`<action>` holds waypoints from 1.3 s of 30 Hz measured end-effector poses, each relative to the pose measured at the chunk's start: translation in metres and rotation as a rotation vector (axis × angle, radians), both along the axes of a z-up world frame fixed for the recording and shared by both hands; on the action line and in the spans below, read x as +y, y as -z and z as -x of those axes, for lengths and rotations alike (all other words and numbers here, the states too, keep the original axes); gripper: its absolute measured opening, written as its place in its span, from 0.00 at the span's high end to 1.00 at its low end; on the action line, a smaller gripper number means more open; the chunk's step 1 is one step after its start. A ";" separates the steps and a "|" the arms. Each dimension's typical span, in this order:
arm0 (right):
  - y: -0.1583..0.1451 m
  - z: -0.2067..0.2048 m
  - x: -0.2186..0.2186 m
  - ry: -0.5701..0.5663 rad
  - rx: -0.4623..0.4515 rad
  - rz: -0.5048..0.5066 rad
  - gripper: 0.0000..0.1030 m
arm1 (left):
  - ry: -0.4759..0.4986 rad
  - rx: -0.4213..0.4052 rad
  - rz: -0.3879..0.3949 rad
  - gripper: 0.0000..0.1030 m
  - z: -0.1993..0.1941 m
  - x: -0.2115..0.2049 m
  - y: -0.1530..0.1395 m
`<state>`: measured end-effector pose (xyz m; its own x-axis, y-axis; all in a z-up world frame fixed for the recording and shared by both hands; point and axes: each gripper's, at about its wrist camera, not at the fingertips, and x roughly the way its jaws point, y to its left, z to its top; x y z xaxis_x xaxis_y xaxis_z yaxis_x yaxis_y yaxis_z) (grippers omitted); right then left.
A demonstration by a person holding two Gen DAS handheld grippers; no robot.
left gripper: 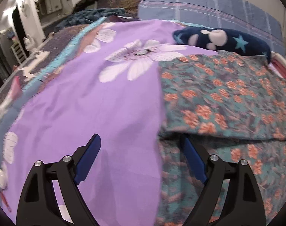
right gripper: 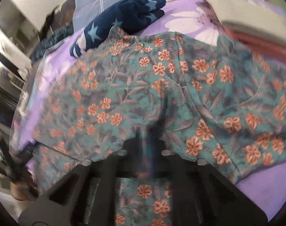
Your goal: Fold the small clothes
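Note:
A teal garment with orange flowers [left gripper: 227, 98] lies on a purple flowered bedsheet [left gripper: 86, 103]. Its near edge is folded over. My left gripper [left gripper: 141, 141] is open, with blue pads [left gripper: 90, 154] wide apart, just above the sheet at the garment's left edge. In the right wrist view the garment [right gripper: 143, 86] fills the frame. My right gripper [right gripper: 148, 130] is shut on a fold of the garment, and its fingertips are blurred and partly hidden by the cloth. A dark blue fleece piece with stars [left gripper: 218, 37] lies at the far end; it also shows in the right wrist view [right gripper: 124, 17].
A blue checked blanket [left gripper: 209, 5] lies along the far side of the bed. A teal knitted cloth [left gripper: 90, 17] and a dark item lie at the far left. A beige and red padded edge [right gripper: 246, 18] borders the bed on the right.

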<state>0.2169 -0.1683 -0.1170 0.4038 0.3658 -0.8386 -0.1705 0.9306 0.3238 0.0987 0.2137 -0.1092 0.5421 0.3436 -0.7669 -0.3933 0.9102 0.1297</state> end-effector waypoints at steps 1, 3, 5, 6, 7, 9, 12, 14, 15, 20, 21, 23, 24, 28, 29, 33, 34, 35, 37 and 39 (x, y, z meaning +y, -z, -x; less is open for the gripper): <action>-0.004 0.004 -0.008 0.015 -0.018 0.000 0.94 | -0.013 0.008 -0.020 0.16 0.000 0.002 0.000; -0.011 0.006 -0.011 0.053 -0.045 0.040 0.93 | -0.030 0.025 -0.021 0.13 0.002 0.008 0.004; 0.001 -0.001 -0.014 0.081 -0.009 0.120 0.90 | -0.045 0.018 0.003 0.13 0.005 0.011 0.004; 0.007 -0.001 -0.018 0.081 0.004 0.108 0.90 | -0.047 0.015 -0.003 0.13 0.008 0.011 0.002; 0.009 0.000 -0.023 0.086 -0.002 0.072 0.90 | -0.046 0.014 -0.014 0.13 0.010 0.010 0.001; 0.005 0.006 -0.031 0.102 -0.005 0.028 0.87 | -0.044 0.014 -0.034 0.13 0.017 0.009 -0.003; -0.009 0.023 -0.038 0.109 -0.047 -0.005 0.85 | -0.049 -0.036 0.014 0.26 0.030 0.008 -0.019; -0.018 0.036 -0.032 0.059 -0.088 -0.040 0.85 | -0.023 -0.116 0.110 0.32 0.039 0.003 -0.036; -0.021 0.041 -0.027 0.034 -0.100 -0.049 0.85 | 0.002 -0.148 0.146 0.33 0.039 -0.003 -0.043; 0.003 0.046 -0.010 -0.013 -0.032 -0.032 0.86 | 0.261 -0.196 0.251 0.34 0.011 -0.070 -0.052; 0.010 0.042 -0.011 -0.001 -0.009 -0.045 0.86 | 0.292 -0.191 0.244 0.34 0.002 -0.084 -0.048; 0.012 0.047 -0.019 0.023 -0.006 -0.103 0.86 | 0.341 -0.152 0.254 0.34 -0.020 -0.105 -0.032; 0.009 0.049 -0.022 0.027 0.002 -0.117 0.86 | 0.339 -0.115 0.271 0.34 -0.030 -0.111 -0.021; -0.019 0.070 -0.075 0.149 -0.063 -0.167 0.78 | 0.347 -0.039 0.256 0.24 -0.047 -0.127 0.013; -0.025 0.072 -0.092 0.185 -0.085 -0.167 0.77 | 0.375 -0.029 0.234 0.20 -0.047 -0.135 0.014; -0.042 0.086 -0.204 0.490 -0.153 -0.168 0.68 | 0.378 -0.007 0.200 0.16 -0.049 -0.141 0.017; -0.040 0.091 -0.225 0.561 -0.144 -0.168 0.67 | 0.377 -0.007 0.196 0.16 -0.048 -0.142 0.018; -0.036 0.101 -0.263 0.690 -0.112 -0.191 0.66 | 0.377 -0.009 0.193 0.16 -0.046 -0.143 0.019; -0.028 0.117 -0.302 0.806 -0.074 -0.238 0.66 | 0.377 -0.011 0.188 0.15 -0.047 -0.142 0.018; -0.024 0.133 -0.332 0.866 -0.079 -0.299 0.69 | 0.378 -0.015 0.179 0.15 -0.047 -0.143 0.017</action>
